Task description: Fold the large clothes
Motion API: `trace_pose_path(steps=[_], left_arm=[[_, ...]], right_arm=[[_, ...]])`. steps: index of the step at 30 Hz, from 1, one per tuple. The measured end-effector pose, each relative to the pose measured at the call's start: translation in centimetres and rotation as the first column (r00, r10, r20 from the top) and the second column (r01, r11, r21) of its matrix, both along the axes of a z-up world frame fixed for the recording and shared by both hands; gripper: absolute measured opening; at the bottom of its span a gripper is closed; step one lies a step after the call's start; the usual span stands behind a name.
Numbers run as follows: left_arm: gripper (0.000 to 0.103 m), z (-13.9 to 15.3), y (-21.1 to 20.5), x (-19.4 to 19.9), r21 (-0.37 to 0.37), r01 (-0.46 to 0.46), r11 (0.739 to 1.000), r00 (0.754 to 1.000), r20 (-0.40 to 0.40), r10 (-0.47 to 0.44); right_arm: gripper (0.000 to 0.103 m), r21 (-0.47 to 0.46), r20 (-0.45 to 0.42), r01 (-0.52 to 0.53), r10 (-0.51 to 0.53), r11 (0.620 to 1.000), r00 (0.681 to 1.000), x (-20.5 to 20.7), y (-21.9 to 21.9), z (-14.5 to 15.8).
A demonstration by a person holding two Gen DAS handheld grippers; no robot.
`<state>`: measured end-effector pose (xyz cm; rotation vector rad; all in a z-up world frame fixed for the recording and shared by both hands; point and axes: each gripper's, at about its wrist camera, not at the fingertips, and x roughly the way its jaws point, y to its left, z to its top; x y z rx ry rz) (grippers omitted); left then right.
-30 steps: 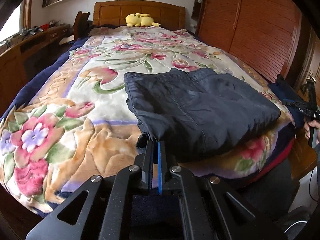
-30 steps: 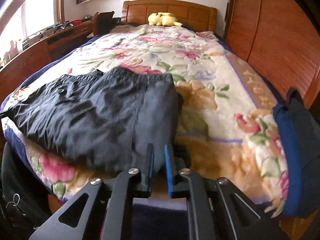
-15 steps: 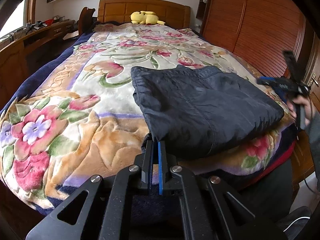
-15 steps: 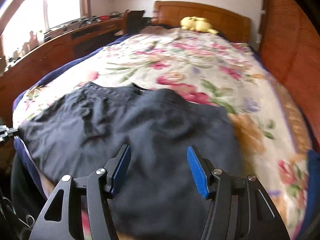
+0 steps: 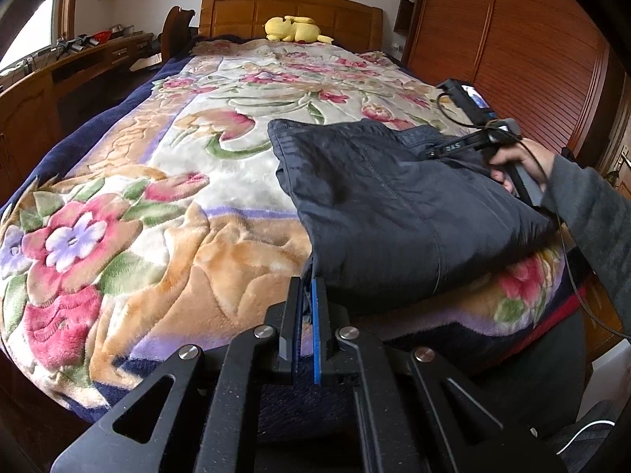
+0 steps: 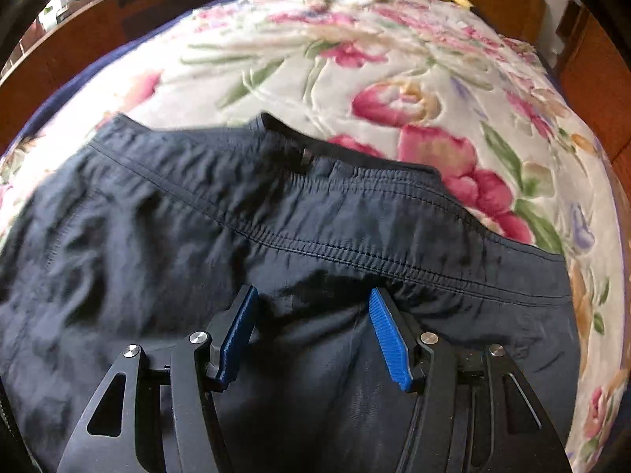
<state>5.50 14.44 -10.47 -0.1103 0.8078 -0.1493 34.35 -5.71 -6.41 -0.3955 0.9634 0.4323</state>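
Observation:
Dark navy folded trousers [image 5: 394,201] lie on the floral blanket [image 5: 157,205] near the bed's foot. My left gripper [image 5: 309,299] is shut, pinching the near left corner of the trousers at the blanket's edge. My right gripper [image 6: 311,315] is open, its blue pads [image 6: 388,335] spread just above the trousers [image 6: 197,236] close behind the elastic waistband [image 6: 355,252]. In the left wrist view the right gripper [image 5: 437,151] hovers over the trousers' far right part, held by a hand in a grey sleeve.
A yellow plush toy [image 5: 294,29] lies by the wooden headboard [image 5: 292,12]. A wooden desk [image 5: 59,75] runs along the left side. A wooden wardrobe [image 5: 532,51] stands at the right. A cable [image 5: 572,276] hangs from the right gripper.
My right gripper opened, let go of the trousers' corner and moved up over the waistband area. My left gripper stayed shut on its corner.

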Motion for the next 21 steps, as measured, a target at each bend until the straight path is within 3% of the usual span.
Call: trace_pose_path(steps=[6,11,12,13,14,17,21], left_arm=[[0.003,-0.4,0.2,0.3,-0.014,0.004,1.0,1.0,-0.005,-0.004],[0.003,0.1,0.1,0.4,-0.024,0.025,0.999,1.0,0.005,-0.025],[0.004,0.2,0.0,0.3,-0.024,0.029,0.999,1.0,0.008,-0.028],[0.004,0.3,0.0,0.2,-0.02,0.028,0.999,1.0,0.012,-0.028],[0.004,0.5,-0.1,0.1,-0.015,0.027,1.0,1.0,0.016,-0.027],[0.005,0.7,-0.1,0.0,-0.011,0.028,1.0,1.0,0.015,-0.028],[0.006,0.6,-0.3,0.1,-0.008,0.038,0.999,0.999,0.015,-0.038]], right_arm=[[0.057,-0.039,0.025,-0.007,0.008,0.999,1.0,0.8,1.7,-0.9],[0.051,-0.019,0.05,0.015,-0.014,1.0,0.999,2.0,1.6,-0.8],[0.046,-0.027,0.076,0.035,-0.033,0.999,0.997,2.3,1.7,-0.8],[0.021,-0.043,0.106,0.058,-0.053,0.997,0.993,2.7,1.8,-0.8],[0.016,-0.02,0.103,0.068,-0.065,0.998,0.993,3.1,1.6,-0.7],[0.008,0.014,0.079,0.06,-0.061,0.998,0.995,3.9,1.3,-0.5],[0.007,0.025,0.117,0.06,-0.062,0.998,0.991,4.2,1.3,0.7]])
